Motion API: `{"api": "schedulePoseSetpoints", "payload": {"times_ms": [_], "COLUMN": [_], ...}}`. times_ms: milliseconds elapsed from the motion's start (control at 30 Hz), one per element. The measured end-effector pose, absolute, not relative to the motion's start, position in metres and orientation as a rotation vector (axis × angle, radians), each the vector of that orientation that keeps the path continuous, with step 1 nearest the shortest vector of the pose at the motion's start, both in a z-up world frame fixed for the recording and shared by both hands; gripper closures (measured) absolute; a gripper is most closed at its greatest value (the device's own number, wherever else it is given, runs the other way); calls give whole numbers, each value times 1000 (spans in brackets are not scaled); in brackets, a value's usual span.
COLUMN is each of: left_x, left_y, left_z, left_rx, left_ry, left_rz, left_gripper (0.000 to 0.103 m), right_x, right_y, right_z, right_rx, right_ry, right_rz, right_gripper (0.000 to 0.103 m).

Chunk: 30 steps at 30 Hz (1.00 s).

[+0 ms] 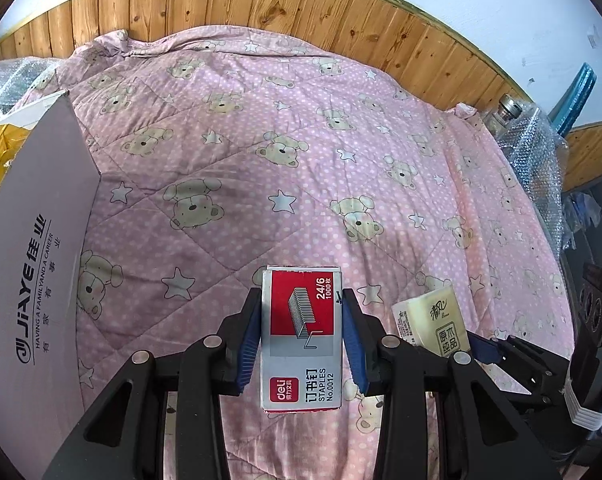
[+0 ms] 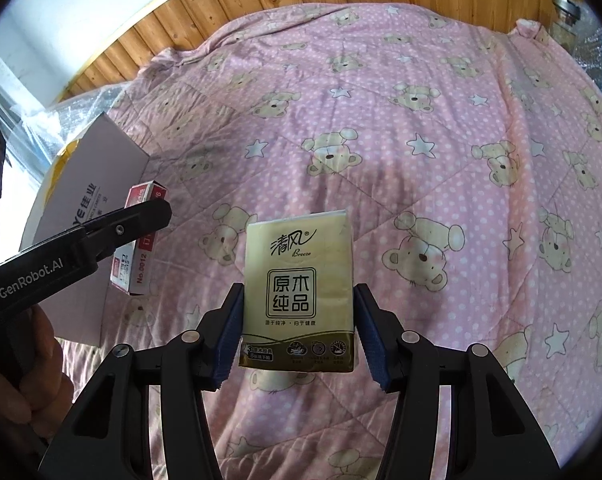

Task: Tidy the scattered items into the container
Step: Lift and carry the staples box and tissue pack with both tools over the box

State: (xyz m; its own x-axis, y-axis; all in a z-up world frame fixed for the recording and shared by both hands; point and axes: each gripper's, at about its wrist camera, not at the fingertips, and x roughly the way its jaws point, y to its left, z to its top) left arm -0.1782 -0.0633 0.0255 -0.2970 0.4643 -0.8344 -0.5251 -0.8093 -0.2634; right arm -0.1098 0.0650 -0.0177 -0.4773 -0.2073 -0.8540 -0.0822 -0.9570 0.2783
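Two items are in hand, both frame centre: left gripper point(image 1: 301, 334) fingers clamp the stiff, dense red-and-grey cardboard staple box point(image 1: 301, 340) by its long sides; right gripper point(image 2: 299, 330) squeezes the soft, light gold tissue pack point(image 2: 299, 292), which I judge squashable. White cardboard container point(image 1: 33, 248) stands at left.

On staple box point(image 1: 302, 340): "deli", "STAPLES No.0012", "24/6". On cardboard box point(image 1: 33, 264): "JiAYE". On tissue pack point(image 2: 299, 292): "Breeze". On left tool point(image 2: 77, 248): "GenRobot.AI".
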Motion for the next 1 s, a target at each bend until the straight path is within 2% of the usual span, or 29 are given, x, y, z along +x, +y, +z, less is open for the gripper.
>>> {"api": "schedulePoseSetpoints", "payload": {"times_ms": [1000], "left_x": [-104], "left_y": [-147], "left_z": [66], "left_rx": [-1201], "left_ry": [-67], "left_rz": [2162], "left_gripper": [64], "right_x": [-32], "right_y": [-7], "right_z": [24], "right_rx": [1454], "right_ry": [-268], "right_rz": [-2609], "right_gripper": [47]}}
